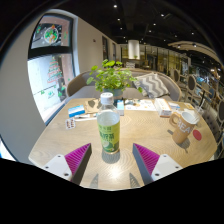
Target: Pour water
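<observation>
Between the released tongs (108,165): bottle (109,131), upright on surface (60,142), gaps either side, not gripped. Beyond it: cup (107,99), plant (110,75). Advise centring on label, clamping squarely mid-body, lifting straight before tilting toward cup.

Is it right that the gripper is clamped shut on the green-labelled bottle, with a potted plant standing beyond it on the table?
Not quite. The gripper view shows the gripper open: the bottle stands on the table between the fingers, with a gap at either side, so neither pad presses on it. The rest holds: the bottle bears a green label, and the potted plant stands beyond it on the table.
</observation>
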`<state>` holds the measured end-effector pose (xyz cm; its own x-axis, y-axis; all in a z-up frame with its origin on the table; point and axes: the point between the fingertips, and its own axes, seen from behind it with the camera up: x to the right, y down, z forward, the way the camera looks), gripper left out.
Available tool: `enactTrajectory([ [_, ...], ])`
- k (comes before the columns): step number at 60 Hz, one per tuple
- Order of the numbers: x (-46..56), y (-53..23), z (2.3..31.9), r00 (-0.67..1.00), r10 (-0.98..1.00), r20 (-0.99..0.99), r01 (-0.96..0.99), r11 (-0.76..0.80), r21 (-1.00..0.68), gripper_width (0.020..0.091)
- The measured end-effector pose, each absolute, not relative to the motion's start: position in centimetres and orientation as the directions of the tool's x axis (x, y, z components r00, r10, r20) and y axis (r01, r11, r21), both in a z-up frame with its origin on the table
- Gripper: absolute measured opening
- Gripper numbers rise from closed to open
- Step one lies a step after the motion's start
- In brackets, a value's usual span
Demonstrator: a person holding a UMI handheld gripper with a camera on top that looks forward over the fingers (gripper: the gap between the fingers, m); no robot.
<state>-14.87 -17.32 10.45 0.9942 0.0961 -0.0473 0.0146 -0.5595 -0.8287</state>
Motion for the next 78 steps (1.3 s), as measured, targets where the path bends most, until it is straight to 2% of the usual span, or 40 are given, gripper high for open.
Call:
enactTrajectory([
  [8,-16.1,-12.1,8.1,0.997,0.062,-0.053,-0.013,-0.519,-0.854,0.0852],
  [16,-16.8,-8.2,6.1,0.996,0.062,-0.056,-0.018,-0.495,-0.868,0.0801],
  [21,-17.0,-6.6,5.5,0.997,0.064,-0.046,-0.01,-0.479,-0.878,0.0713],
  [25,-16.8,-6.1,5.7,0.997,0.058,-0.043,-0.011,-0.456,-0.89,0.055],
  [27,-16.7,-6.0,5.7,0.998,0.052,-0.039,-0.011,-0.455,-0.891,0.0547],
  [39,-16.5,-6.3,6.0,0.996,0.08,-0.028,0.012,-0.458,-0.889,0.0395],
  [42,-16.5,-6.6,6.4,0.995,0.094,-0.024,0.022,-0.462,-0.887,0.0393],
  [50,-16.2,-7.4,9.5,0.991,0.108,-0.075,-0.017,-0.456,-0.89,0.0395],
  [54,-15.8,-7.5,12.6,0.978,0.105,-0.178,-0.114,-0.445,-0.888,0.0394],
  [61,-14.3,-7.2,18.8,0.879,0.081,-0.469,-0.393,-0.432,-0.812,0.0395],
  [69,-11.0,-6.2,24.5,0.631,0.063,-0.773,-0.689,-0.412,-0.596,0.0393],
  [73,-8.9,-5.4,26.2,0.459,0.035,-0.888,-0.805,-0.408,-0.432,0.0391],
  [78,-5.8,-4.2,26.8,0.193,-0.003,-0.981,-0.903,-0.392,-0.177,0.0389],
])
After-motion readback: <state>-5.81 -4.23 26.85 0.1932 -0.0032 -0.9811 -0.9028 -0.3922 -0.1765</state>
